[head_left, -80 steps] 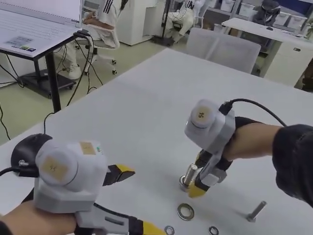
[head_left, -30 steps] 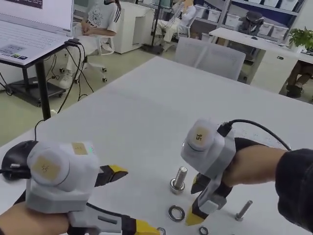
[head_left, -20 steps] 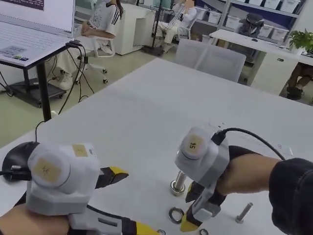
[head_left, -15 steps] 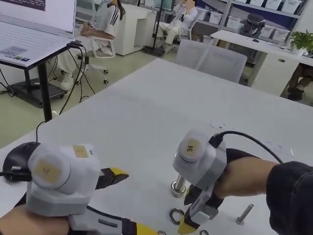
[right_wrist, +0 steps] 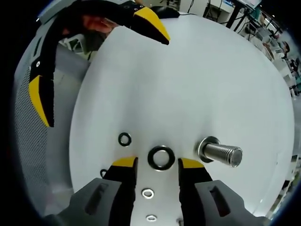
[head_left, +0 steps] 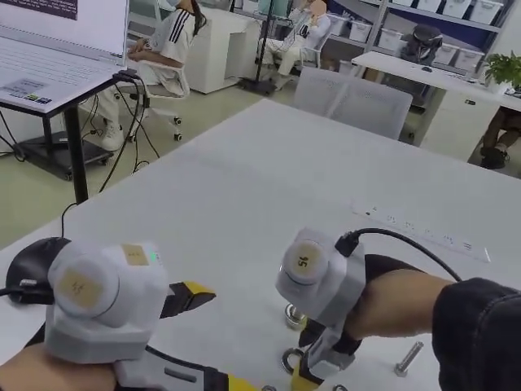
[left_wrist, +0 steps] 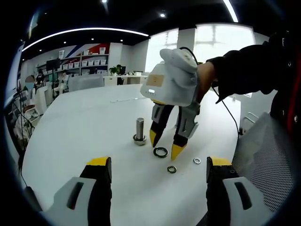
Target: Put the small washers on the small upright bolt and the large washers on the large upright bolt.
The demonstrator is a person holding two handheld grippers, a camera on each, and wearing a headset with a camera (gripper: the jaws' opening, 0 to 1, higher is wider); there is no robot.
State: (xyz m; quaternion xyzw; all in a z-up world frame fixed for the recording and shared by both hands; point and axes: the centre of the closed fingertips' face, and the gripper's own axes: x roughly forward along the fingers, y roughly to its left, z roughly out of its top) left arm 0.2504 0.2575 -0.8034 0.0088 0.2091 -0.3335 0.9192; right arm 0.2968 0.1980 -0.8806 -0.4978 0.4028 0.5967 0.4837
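Your left gripper hangs nearest you, jaws wide, holding nothing. Right gripper points down, jaws apart, astride the large washer, which lies flat on the white table. Large upright bolt stands just beyond; your right arm is nearer.

A round sticker atop the right gripper reads "15" (tilted, slightly blurred).
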